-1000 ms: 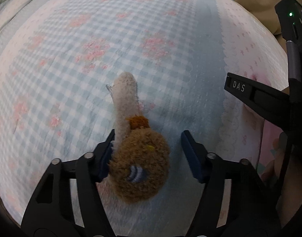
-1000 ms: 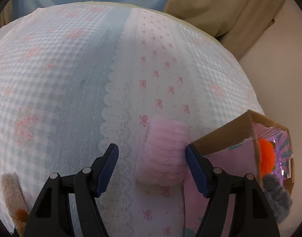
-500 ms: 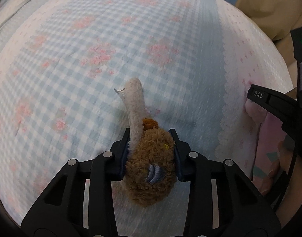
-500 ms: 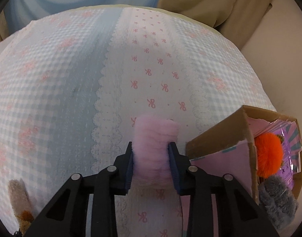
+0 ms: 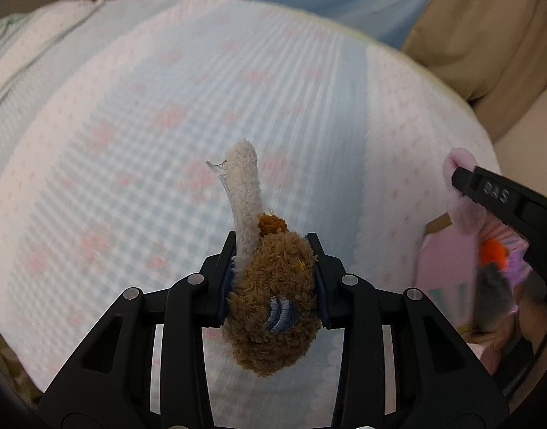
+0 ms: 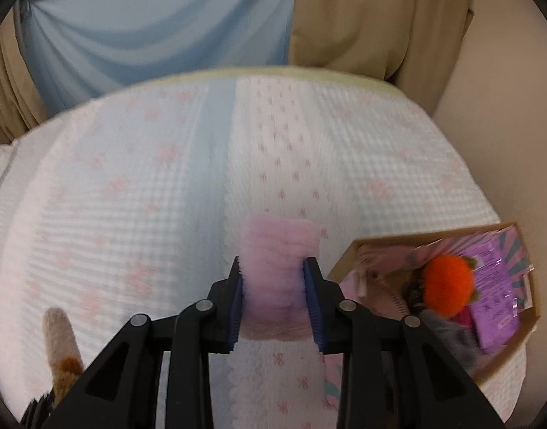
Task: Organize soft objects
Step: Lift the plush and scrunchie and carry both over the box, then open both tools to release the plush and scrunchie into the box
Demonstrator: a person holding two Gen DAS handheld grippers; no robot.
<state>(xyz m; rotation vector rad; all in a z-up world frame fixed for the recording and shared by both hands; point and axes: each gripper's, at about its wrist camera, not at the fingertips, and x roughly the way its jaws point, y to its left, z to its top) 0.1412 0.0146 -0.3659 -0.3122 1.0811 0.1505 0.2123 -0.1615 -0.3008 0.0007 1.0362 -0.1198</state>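
My left gripper (image 5: 273, 275) is shut on a brown plush toy (image 5: 273, 304) with a long cream neck and holds it above the bed. The toy's neck also shows at the lower left of the right wrist view (image 6: 60, 336). My right gripper (image 6: 275, 304) is shut on a pink fluffy piece (image 6: 277, 268) and holds it above the bed, left of an open cardboard box (image 6: 348, 257). The pink piece also shows at the right of the left wrist view (image 5: 462, 193). The box holds an orange pom-pom (image 6: 446, 284), a grey fluffy item (image 6: 448, 332) and purple packets (image 6: 495, 275).
A quilted bedspread (image 5: 166, 107) in blue check and pink bows covers the bed. Blue and tan curtains (image 6: 166, 25) hang behind it. A beige wall (image 6: 505, 107) stands on the right, beside the box.
Both grippers closed from open, the left on the brown plush toy, the right on the pink piece. Both have since lifted up off the bedspread, and more of the box's inside shows.
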